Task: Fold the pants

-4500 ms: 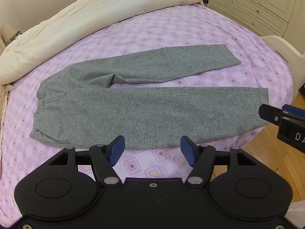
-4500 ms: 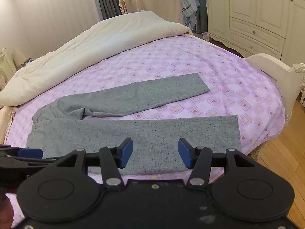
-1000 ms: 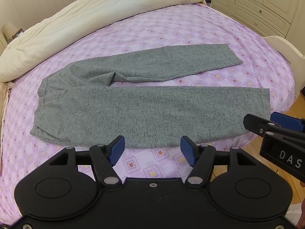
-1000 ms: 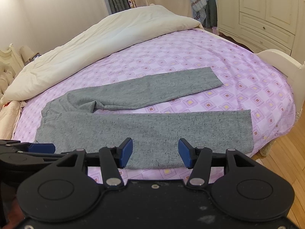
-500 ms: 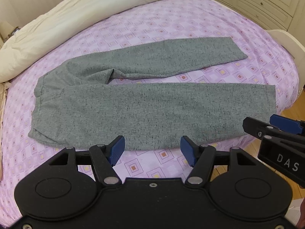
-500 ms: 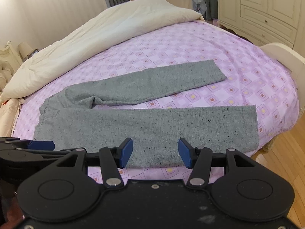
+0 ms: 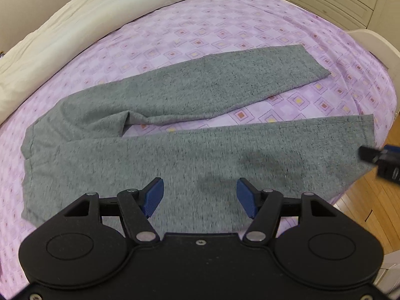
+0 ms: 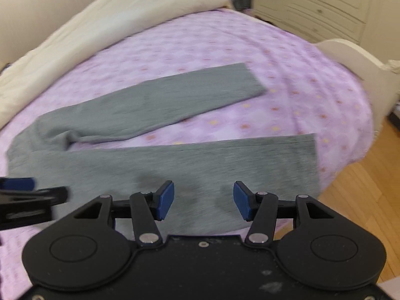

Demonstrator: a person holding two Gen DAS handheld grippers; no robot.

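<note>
Grey pants (image 7: 200, 150) lie flat on a purple patterned bed, waist to the left, legs spread apart toward the right. The same pants show in the right wrist view (image 8: 175, 160). My left gripper (image 7: 200, 196) is open and empty, over the near leg's middle. My right gripper (image 8: 203, 200) is open and empty, over the near leg, further toward its hem. The right gripper shows at the right edge of the left wrist view (image 7: 382, 160). The left gripper shows at the left edge of the right wrist view (image 8: 30, 200).
A cream duvet (image 7: 87, 17) is bunched along the bed's far left. A cream footboard (image 8: 357, 60) curves around the bed's right end. White cabinets (image 8: 325, 7) stand behind. Wooden floor (image 8: 362, 175) lies to the right, below the bed's edge.
Both grippers have moved forward and down toward the near leg, which now fills more of both views. The jaws have stayed open.
</note>
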